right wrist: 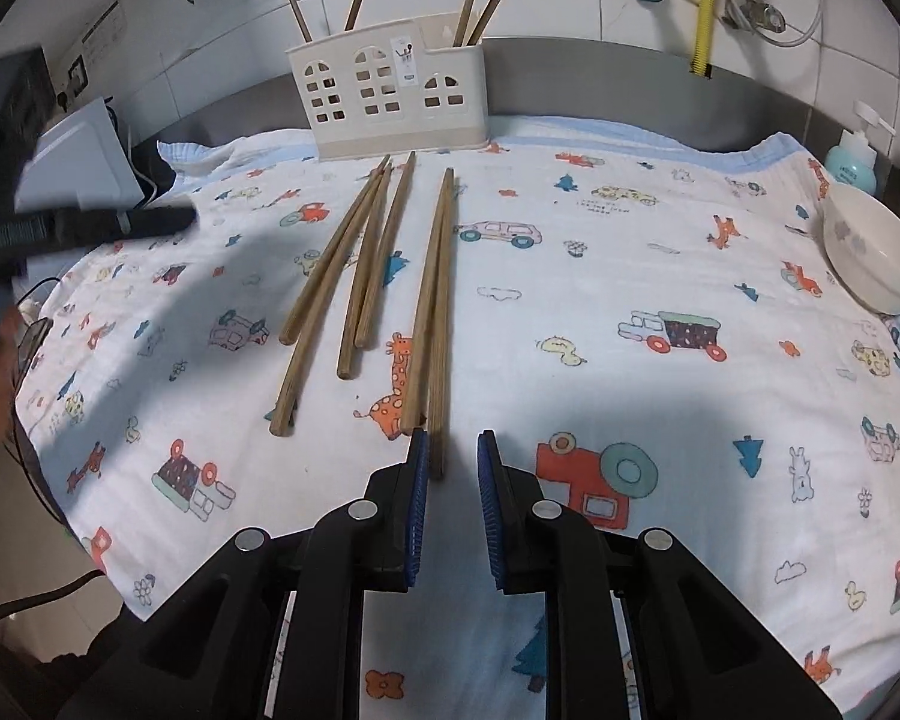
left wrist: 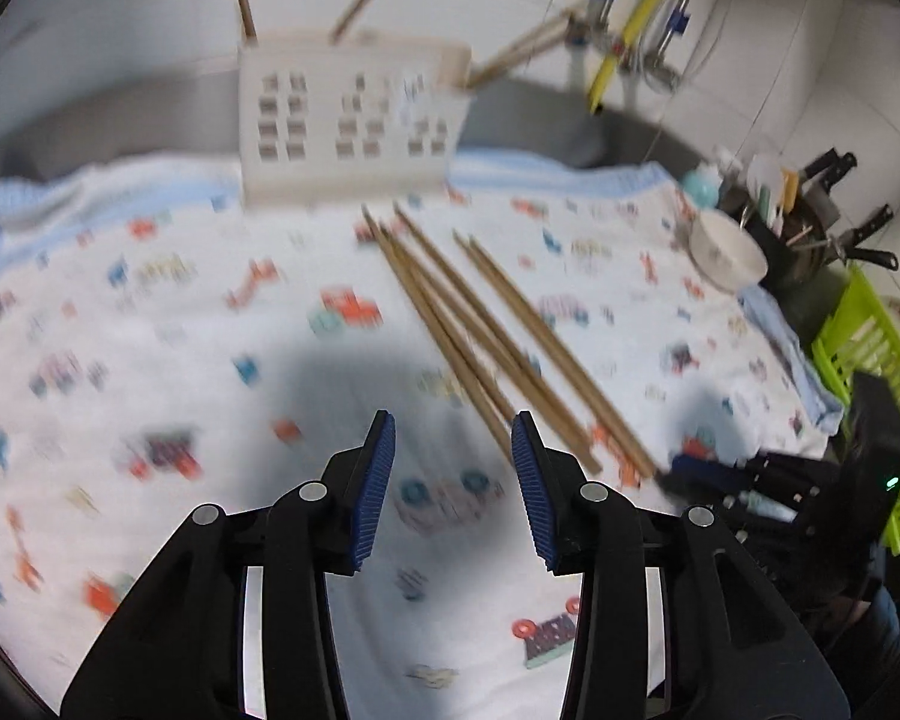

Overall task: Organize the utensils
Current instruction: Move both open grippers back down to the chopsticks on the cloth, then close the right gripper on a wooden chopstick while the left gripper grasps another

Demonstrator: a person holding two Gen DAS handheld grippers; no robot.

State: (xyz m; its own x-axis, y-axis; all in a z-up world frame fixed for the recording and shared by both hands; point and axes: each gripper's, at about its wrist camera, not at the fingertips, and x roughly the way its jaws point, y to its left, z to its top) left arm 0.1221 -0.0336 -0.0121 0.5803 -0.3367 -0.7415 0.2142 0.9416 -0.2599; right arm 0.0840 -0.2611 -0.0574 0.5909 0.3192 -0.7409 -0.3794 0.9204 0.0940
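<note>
**Lining up on the nearest chopstick**

Left wrist view, blurred: my left gripper (left wrist: 453, 480) is wide open and holds nothing, above the printed cloth (left wrist: 150, 330); the loose chopsticks (left wrist: 486, 336) lie ahead, the holder (left wrist: 348, 120) beyond.

Right wrist view: my right gripper (right wrist: 453, 504) is partly open and empty, with the butt of the nearest chopstick (right wrist: 441, 330) between its pads. I should centre on that stick alone, since its partner touches it, then close low.

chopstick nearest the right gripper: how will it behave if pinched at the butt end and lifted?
Probably stiff: the chopstick looks like straight, thin wood. Likely light but long, so pinched at the end by the right gripper it may pivot downward. Its neighbour lies touching it, so it may get nudged; the soft cloth should limit rolling.
</note>
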